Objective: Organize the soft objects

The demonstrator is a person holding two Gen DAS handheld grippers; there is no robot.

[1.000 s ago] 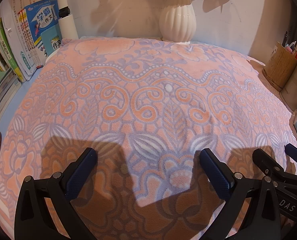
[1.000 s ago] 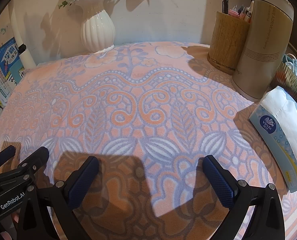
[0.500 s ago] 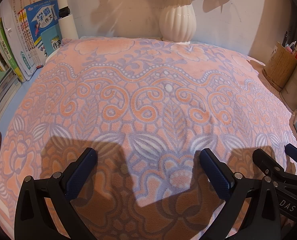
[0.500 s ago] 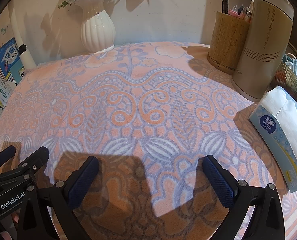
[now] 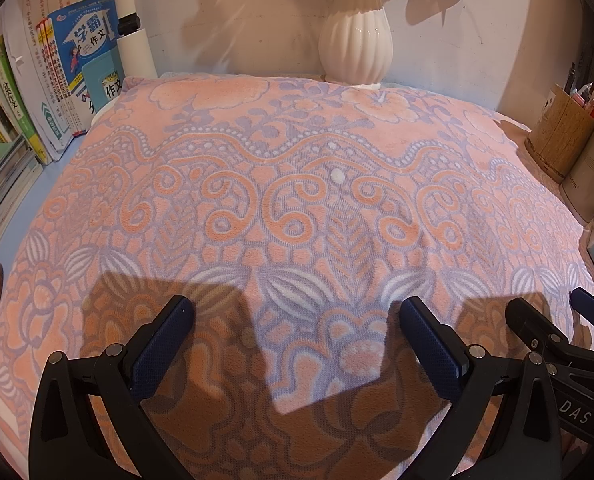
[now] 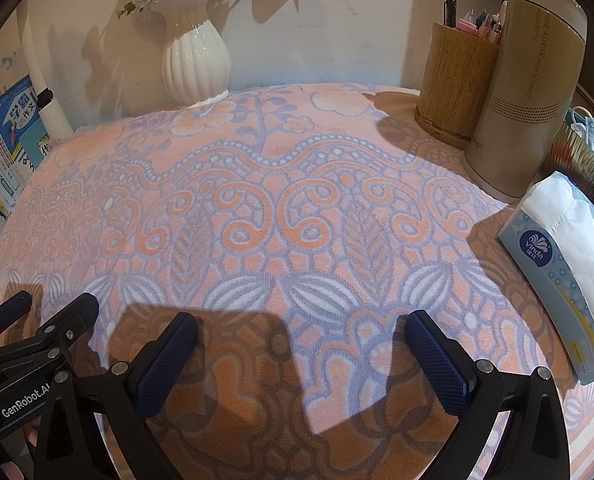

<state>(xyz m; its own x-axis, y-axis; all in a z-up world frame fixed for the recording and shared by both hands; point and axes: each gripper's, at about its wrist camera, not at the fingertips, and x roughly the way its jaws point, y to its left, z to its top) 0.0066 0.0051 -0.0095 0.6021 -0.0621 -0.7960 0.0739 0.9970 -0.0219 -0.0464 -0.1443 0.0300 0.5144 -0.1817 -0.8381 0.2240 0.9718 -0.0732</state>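
A soft pink and lilac patterned towel (image 5: 297, 208) lies spread flat over most of the desk; it also fills the right wrist view (image 6: 281, 216). My left gripper (image 5: 297, 316) is open and empty, its jaws wide apart just above the towel's near part. My right gripper (image 6: 301, 332) is open and empty too, hovering over the near part of the towel. The right gripper shows at the right edge of the left wrist view (image 5: 553, 320), and the left gripper at the left edge of the right wrist view (image 6: 45, 312), so the two sit side by side.
A white ribbed vase (image 5: 355, 44) with flowers stands at the back against the wall. Books (image 5: 57, 80) stand at the left. A wooden pen holder (image 6: 455, 80), a beige bottle (image 6: 529, 92) and a tissue box (image 6: 565, 264) stand at the right.
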